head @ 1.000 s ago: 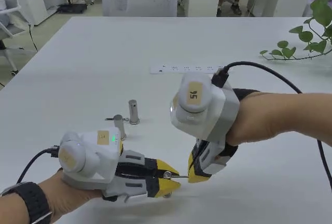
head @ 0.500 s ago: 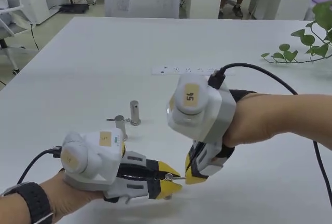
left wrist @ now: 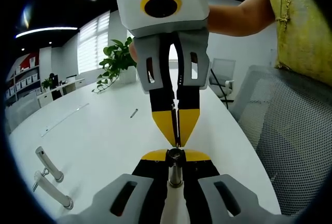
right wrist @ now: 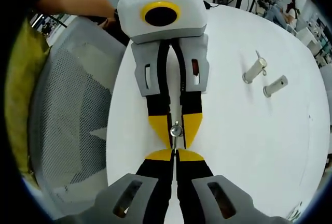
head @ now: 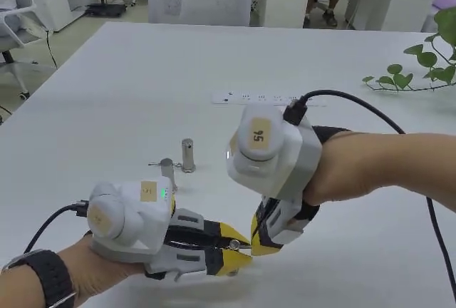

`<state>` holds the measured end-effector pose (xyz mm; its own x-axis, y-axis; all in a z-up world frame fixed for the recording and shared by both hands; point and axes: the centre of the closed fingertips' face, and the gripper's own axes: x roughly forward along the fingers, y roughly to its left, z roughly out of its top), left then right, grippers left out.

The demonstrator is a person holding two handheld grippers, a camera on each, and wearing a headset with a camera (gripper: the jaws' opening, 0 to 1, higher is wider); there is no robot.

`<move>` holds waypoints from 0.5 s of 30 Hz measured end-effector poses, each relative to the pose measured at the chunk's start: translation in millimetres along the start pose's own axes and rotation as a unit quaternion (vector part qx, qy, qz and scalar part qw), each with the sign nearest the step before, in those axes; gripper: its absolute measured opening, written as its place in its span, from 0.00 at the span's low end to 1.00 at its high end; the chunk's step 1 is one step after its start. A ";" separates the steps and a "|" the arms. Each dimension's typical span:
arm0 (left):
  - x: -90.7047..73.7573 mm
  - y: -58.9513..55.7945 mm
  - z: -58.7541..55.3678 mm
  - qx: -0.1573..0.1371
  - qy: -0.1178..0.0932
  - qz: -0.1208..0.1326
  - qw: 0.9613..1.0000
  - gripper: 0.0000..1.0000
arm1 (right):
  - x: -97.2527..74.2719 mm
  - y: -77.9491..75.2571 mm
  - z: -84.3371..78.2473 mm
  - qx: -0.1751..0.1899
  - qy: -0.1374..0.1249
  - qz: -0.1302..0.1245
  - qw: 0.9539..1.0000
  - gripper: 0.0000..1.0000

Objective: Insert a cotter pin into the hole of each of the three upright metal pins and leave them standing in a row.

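1. Two metal pins stand upright toward the middle of the surface (head: pixel 107 73), well apart from its near edge. The left pin (head: pixel 168 172) carries a fitted cotter pin (head: pixel 152 164) through its hole. The right pin (head: pixel 188 155), just beside it, looks empty.
2. Close to the near edge, the left gripper (head: pixel 239 249) has its fingers clamped on the third pin (left wrist: pixel 175 168), just below the head, and the pin is upright.
3. The loose cotter pin (right wrist: pixel 175 143) lies between the two grippers, and its tip is at the head of the third pin. I cannot tell if the tip is already inside the hole.
4. The right gripper (head: pixel 258 244) has its fingers together on the back part of this thin wire.
5. To do this step well, I think the left gripper should stay quiet, with the hole turned to the right gripper.
6. The wire should be in line with the hole and pushed straight and slowly, because a thin wire can bend or slide in the fingers.
7. Afterwards the third pin should stand in a row with the other two.
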<state>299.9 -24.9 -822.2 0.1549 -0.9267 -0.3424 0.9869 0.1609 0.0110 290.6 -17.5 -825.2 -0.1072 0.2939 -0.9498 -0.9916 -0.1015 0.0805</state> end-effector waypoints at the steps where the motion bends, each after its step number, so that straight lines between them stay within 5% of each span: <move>1: 0.0 -0.3 -0.1 0.000 0.000 0.000 1.000 0.07 | 0.1 0.5 0.5 0.001 0.000 0.001 1.000 0.01; 15: 2.2 -2.4 0.8 0.004 0.000 -0.001 1.000 0.07 | 1.3 1.4 4.5 -0.005 0.000 0.002 1.000 0.01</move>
<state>297.9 -27.6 -822.2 0.1522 -0.9274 -0.3417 0.9876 0.1558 0.0171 288.7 -12.9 -824.9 -0.1106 0.2935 -0.9495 -0.9904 -0.1117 0.0809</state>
